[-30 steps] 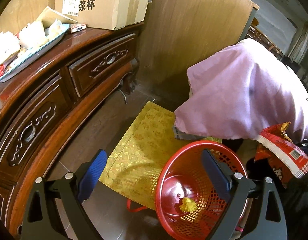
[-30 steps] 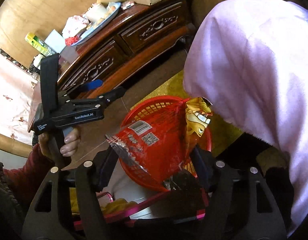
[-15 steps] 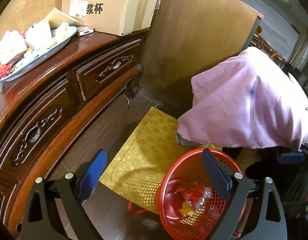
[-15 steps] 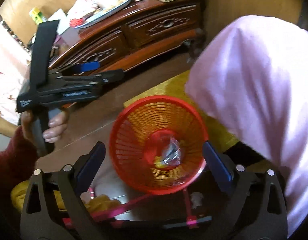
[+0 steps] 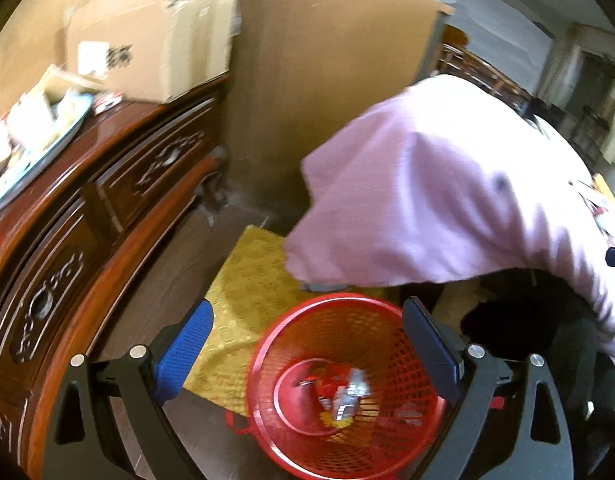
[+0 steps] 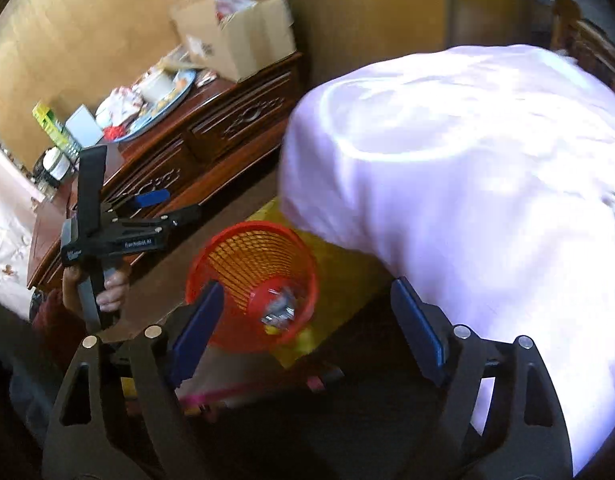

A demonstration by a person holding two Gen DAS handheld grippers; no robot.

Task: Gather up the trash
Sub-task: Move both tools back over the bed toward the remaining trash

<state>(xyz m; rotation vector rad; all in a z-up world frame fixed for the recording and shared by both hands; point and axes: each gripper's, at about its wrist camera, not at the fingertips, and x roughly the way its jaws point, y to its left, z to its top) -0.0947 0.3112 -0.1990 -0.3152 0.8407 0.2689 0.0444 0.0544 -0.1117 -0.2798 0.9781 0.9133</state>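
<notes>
Dark floor tiles run along a carved wooden sideboard [image 5: 107, 208], and on them, partly on a yellow patterned mat [image 5: 247, 300], stands the red mesh basket [image 5: 347, 392], just beside the corner of something draped with a pink cloth [image 5: 447, 208]. At the bottom of the basket lies the trash, a red and silver snack wrapper [image 5: 339, 392], crumpled. Such foil is very light, thin and slippery, and it springs back, so I think it is best pinched at a folded edge, not at the flat face. On the top of the sideboard a tray [image 6: 167, 104] near the cardboard box [image 6: 235, 32] carries more paper scraps, probably soft and easy to crush. The right tongs [image 6: 303, 320] have just been closing a little but stand wide, with nothing between the pads. The left tongs [image 5: 307, 348] are wide too and empty, above the basket.
</notes>
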